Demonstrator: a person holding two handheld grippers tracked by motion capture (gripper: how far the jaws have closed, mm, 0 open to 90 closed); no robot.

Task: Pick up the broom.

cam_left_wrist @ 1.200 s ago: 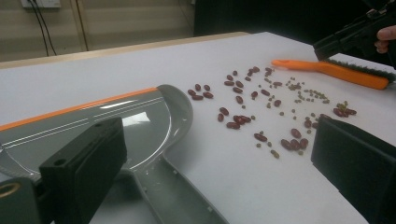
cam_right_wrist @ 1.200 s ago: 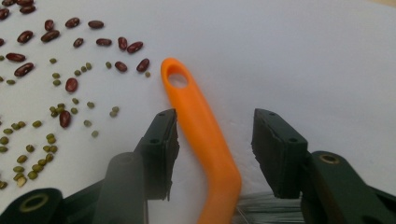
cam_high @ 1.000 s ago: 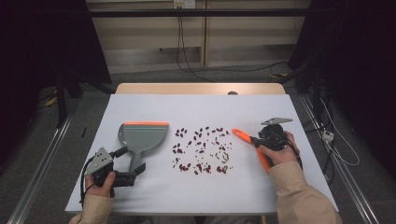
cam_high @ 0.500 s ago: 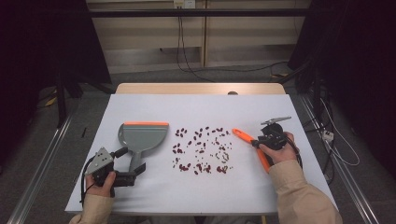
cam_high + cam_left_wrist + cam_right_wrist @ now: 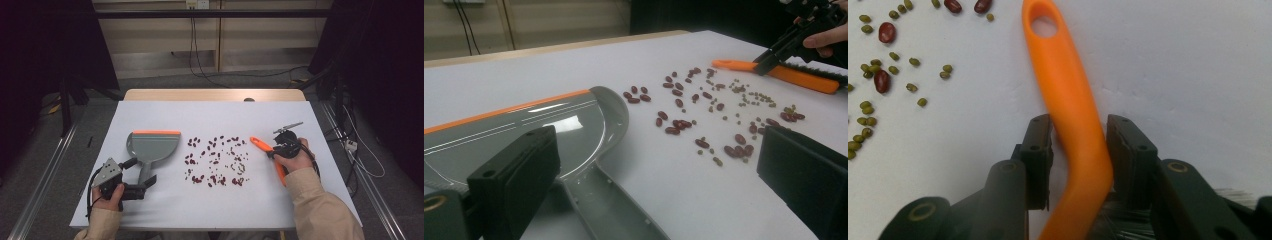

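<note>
An orange brush (image 5: 260, 145) lies on the white table, right of a scatter of red and green beans (image 5: 217, 160). My right gripper (image 5: 274, 152) straddles its handle (image 5: 1058, 65). The jaws have just been closing on it. The right pad touches the handle and a thin gap shows at the left pad. A grey dustpan (image 5: 152, 145) with an orange lip lies left of the beans. My left gripper (image 5: 145, 182) stands open at the end of the dustpan's handle. In the left gripper view the dustpan (image 5: 524, 125) and beans (image 5: 704, 110) lie ahead, with the brush (image 5: 794, 77) farther off.
The white table top (image 5: 215, 115) has bare room behind the beans and along its front edge. Cables trail over the floor beyond the far edge and off the right side.
The right gripper has shifted slightly along the brush handle and its jaws have narrowed around it. The left hand, dustpan and beans have kept still.
</note>
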